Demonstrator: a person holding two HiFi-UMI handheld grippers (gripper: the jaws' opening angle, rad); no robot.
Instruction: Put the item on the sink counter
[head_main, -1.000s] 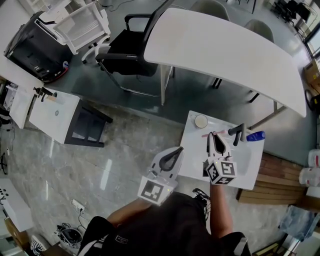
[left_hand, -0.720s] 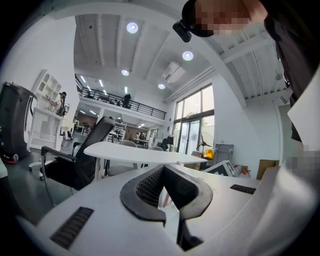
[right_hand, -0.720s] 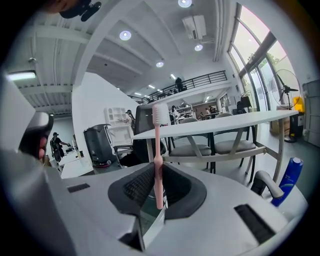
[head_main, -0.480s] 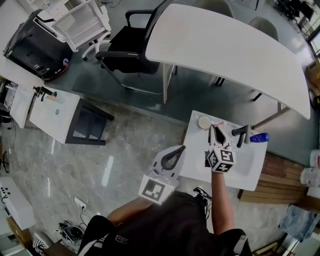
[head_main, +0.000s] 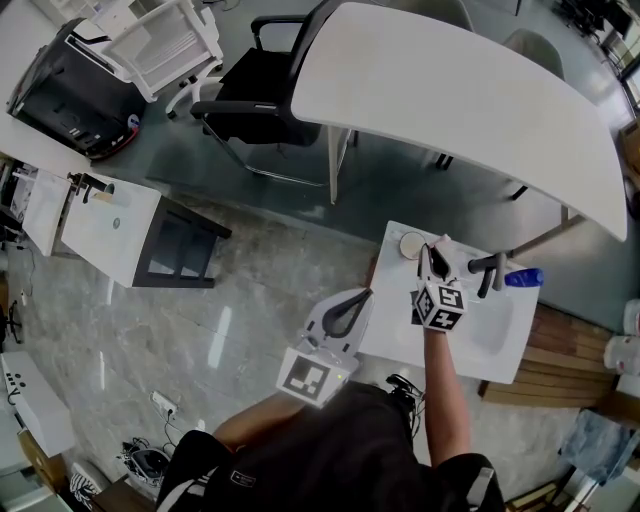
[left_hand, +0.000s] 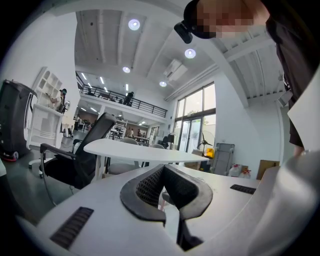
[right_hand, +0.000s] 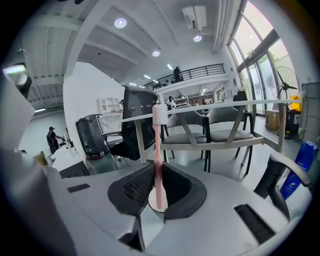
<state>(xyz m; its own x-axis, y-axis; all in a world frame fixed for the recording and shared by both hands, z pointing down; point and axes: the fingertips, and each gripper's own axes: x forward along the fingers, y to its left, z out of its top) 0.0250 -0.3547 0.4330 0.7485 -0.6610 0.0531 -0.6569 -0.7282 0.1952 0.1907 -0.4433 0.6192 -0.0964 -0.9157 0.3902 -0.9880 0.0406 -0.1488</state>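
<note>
A pink toothbrush (right_hand: 158, 150) stands upright between the jaws of my right gripper (right_hand: 158, 170), bristle head on top; the gripper is shut on its handle. In the head view the right gripper (head_main: 432, 252) hovers over the far left part of the white sink counter (head_main: 398, 322), right beside a white cup (head_main: 411, 244). In the right gripper view the cup (right_hand: 151, 202) shows just past the jaws, behind the brush's lower end. My left gripper (head_main: 360, 299) hangs off the counter's left edge, jaws shut with nothing in them (left_hand: 163, 169).
A black faucet (head_main: 490, 268) and a blue bottle (head_main: 523, 277) stand at the counter's far right; the faucet (right_hand: 272, 175) and the bottle (right_hand: 304, 160) also show in the right gripper view. A large white table (head_main: 450, 100) and a black chair (head_main: 250, 105) lie beyond.
My right gripper has moved with the toothbrush away from me and slightly left, closer to the cup. The left gripper has stayed put.
</note>
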